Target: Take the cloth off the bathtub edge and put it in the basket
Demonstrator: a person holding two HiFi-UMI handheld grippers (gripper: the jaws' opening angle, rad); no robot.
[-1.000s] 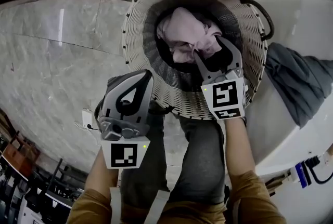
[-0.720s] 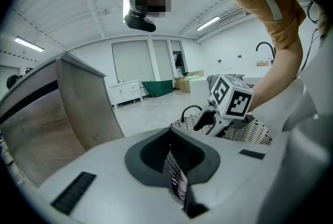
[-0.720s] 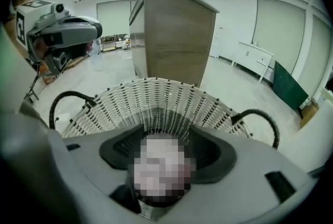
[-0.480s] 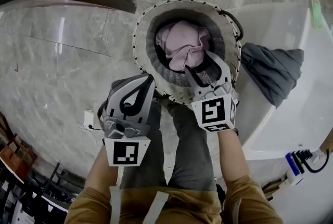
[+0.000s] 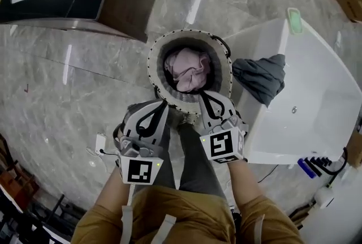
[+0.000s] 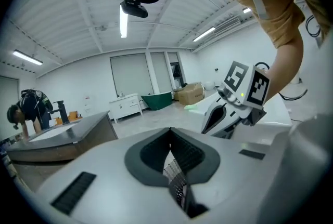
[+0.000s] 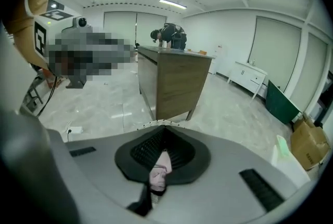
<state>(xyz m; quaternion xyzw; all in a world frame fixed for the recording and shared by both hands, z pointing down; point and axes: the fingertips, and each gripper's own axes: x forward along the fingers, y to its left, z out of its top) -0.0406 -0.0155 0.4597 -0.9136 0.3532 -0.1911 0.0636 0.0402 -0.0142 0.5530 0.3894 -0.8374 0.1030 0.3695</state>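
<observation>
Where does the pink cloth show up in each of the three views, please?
Head view: pink cloth at centre, inside the basket.
Left gripper view: not in it.
Right gripper view: a small patch, low centre.
Shared landmark: the wooden counter, in all three.

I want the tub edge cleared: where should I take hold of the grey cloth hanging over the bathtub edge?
Pinch the bunched fold of the grey cloth where it crests the bathtub rim, coming down from above. It appears to drape off the rim there, so that ridge likely offers the thickest bite.
</observation>
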